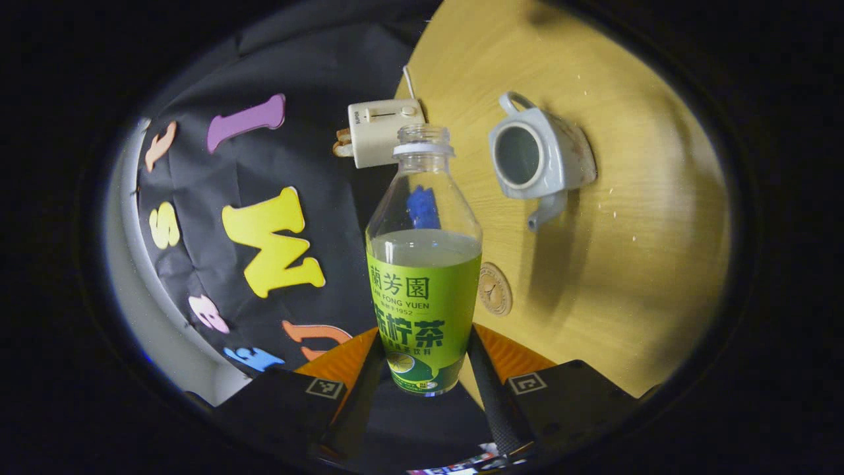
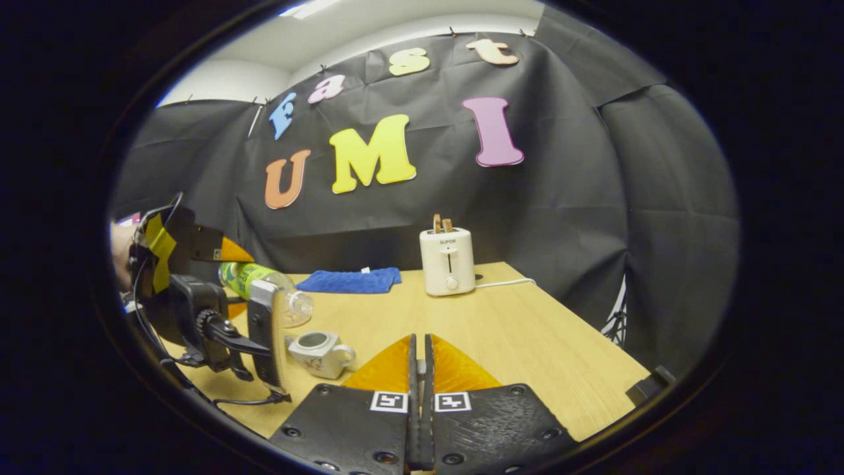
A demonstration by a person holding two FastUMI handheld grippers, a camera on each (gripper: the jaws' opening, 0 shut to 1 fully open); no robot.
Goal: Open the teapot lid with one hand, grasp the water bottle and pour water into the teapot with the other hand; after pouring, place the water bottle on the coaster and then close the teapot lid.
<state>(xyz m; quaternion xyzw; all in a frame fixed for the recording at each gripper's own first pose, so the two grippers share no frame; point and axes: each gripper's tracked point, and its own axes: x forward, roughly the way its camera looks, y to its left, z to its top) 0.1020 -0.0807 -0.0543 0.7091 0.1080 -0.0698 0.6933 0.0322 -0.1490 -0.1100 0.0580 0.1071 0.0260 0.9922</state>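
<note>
clear glossy plastic water bottle (image 1: 423, 264), glazed ceramic teapot (image 1: 537, 158), matt wood-grain table (image 1: 633, 264), blue cloth (image 2: 349, 280)

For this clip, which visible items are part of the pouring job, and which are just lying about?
Job items:
- water bottle, uncapped, gripped in the left claw and tipped toward the pot
- teapot, lid off
- coaster on the table
- right claw, shut

Lying about:
- toaster with bread in its slots
- blue cloth by the wall
</note>
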